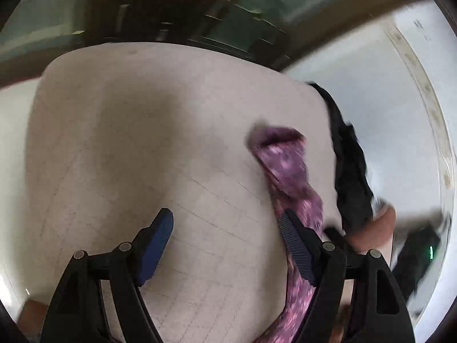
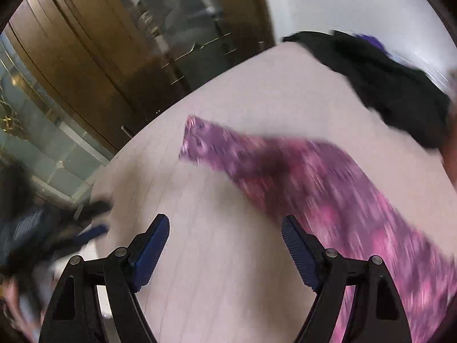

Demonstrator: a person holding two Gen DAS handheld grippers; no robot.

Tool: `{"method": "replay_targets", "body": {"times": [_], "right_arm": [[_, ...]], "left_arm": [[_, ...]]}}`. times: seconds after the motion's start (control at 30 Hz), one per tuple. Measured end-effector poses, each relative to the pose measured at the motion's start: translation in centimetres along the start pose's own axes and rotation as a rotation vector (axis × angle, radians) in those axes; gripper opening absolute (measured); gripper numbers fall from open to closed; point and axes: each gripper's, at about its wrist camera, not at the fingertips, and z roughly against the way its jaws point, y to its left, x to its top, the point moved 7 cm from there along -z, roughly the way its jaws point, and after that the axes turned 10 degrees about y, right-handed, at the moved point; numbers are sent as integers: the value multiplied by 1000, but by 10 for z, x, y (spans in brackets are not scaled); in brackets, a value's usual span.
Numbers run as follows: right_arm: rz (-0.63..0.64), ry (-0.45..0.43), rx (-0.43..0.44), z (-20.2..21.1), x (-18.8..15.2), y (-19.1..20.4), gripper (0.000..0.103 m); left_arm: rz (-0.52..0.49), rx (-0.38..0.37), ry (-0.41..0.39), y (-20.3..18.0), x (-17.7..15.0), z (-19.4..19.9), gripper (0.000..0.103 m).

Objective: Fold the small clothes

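A purple-and-pink patterned garment (image 1: 288, 165) lies in a long strip on the beige tabletop (image 1: 128, 120). In the left wrist view my left gripper (image 1: 225, 215) hovers open over bare table, and its right finger overlaps the strip's edge. Nothing sits between its pads. In the right wrist view the same garment (image 2: 314, 177) runs from the centre toward the lower right, blurred by motion. My right gripper (image 2: 225, 223) is open over the table (image 2: 214, 271) just left of the cloth and holds nothing. A blurred blue pad of the other gripper (image 2: 91, 234) shows at the left.
A heap of black clothes (image 1: 348, 171) lies at the table's right edge and appears again at the upper right (image 2: 385, 80). A hand (image 1: 374, 228) shows beside it. Wooden cabinets with glass doors (image 2: 85, 57) stand beyond the table, with white floor around.
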Motion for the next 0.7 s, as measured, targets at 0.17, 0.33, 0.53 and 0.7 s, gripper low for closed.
{"method": "replay_targets", "body": {"times": [0.17,0.33,0.53,0.7], "right_arm": [[1,30,-38,-72,72,11,84],[-25,75,-119,-107,76,10,13],[-60,-129,-15,10,24,13,13],[-99,-237,-24,105,-88,-9,13]], "left_arm": [[41,3,-7,11,11,-2,76],[23,-5,19,10,9,-5,76],[-25,-76,19,-5,2,0,76],[-207,-178,132,-54,-44,-12,76]]}}
